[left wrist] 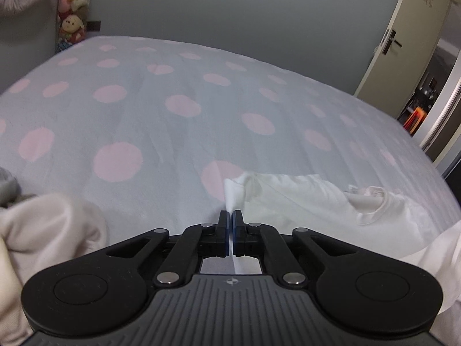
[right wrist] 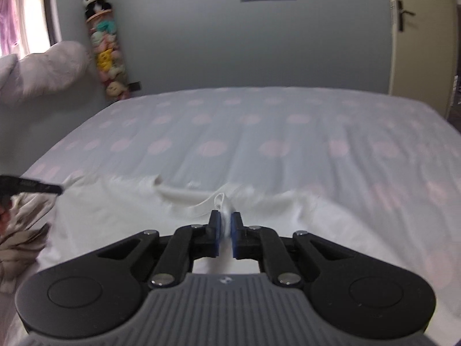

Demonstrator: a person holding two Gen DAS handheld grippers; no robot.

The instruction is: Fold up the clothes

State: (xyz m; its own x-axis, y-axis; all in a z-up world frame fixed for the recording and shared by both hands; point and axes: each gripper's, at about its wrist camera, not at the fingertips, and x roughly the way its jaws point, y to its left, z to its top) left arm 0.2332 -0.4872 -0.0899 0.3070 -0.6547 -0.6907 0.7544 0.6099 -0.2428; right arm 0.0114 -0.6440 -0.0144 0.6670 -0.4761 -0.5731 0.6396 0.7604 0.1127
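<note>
Because the wide bed with the pale grey sheet printed with pink dots (right wrist: pixel 259 132) is the largest thing before you, begin your care there: it is soft and gives no firm edge, so a fold laid on it can slide or wrinkle if you drag the cloth instead of lifting it. On its near side lies the white cotton garment (right wrist: pixel 121 219), spread but rumpled, with its neck opening turned up near the middle, and in the left wrist view it reaches off to the right. A second risk is the heap of beige crumpled clothes (left wrist: pixel 43 230) just beside it at the left; if you sweep the white garment that way, I think the two may catch together. Now the smaller things. Your left gripper (left wrist: pixel 230 219) has its jaws closed tight on a thin white edge of the garment, and so little cloth is in it that a quick pull could slip it out. Your right gripper (right wrist: pixel 224 222) is clamped on a thicker bunch of white cloth near the collar, with a small loop of fabric (right wrist: pixel 220 199) standing up above the pads. I judge that this bunch may hold more than one layer, so when you raise it the garment could hang twisted. Both hands grip different parts, so pulling them apart unevenly would skew the fold.
</note>
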